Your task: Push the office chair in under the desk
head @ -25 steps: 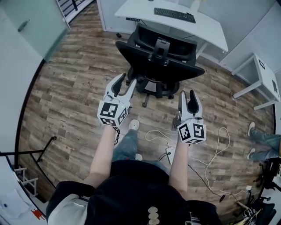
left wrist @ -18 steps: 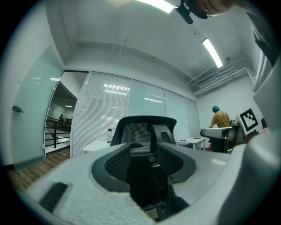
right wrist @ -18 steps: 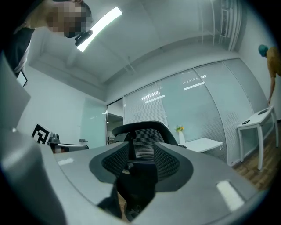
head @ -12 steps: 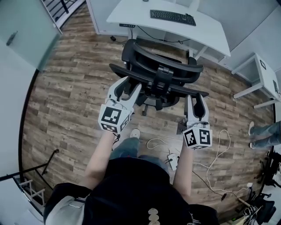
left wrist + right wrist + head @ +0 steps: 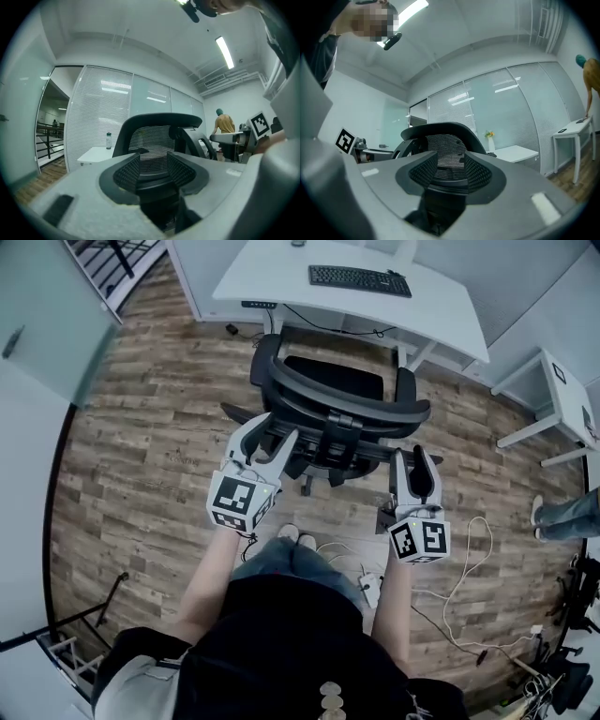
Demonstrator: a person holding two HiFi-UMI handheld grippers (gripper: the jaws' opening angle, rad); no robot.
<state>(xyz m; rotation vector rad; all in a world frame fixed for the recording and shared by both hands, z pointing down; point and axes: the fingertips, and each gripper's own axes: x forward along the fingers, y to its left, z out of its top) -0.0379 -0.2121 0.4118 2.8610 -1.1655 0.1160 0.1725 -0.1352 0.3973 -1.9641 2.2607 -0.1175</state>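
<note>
The office chair (image 5: 328,395) has rolled up to the desk (image 5: 441,306) but sits mostly outside it, left gripper (image 5: 272,429) and right gripper (image 5: 412,457) both open-jawed at its backrest

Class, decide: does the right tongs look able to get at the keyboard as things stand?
Probably not: the chair stands between the right tongs and the desk, with the keyboard lying beyond it.

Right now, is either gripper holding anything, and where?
Nothing is held. The left gripper and right gripper, fingers apart, sit at the backrest of the office chair.
</note>
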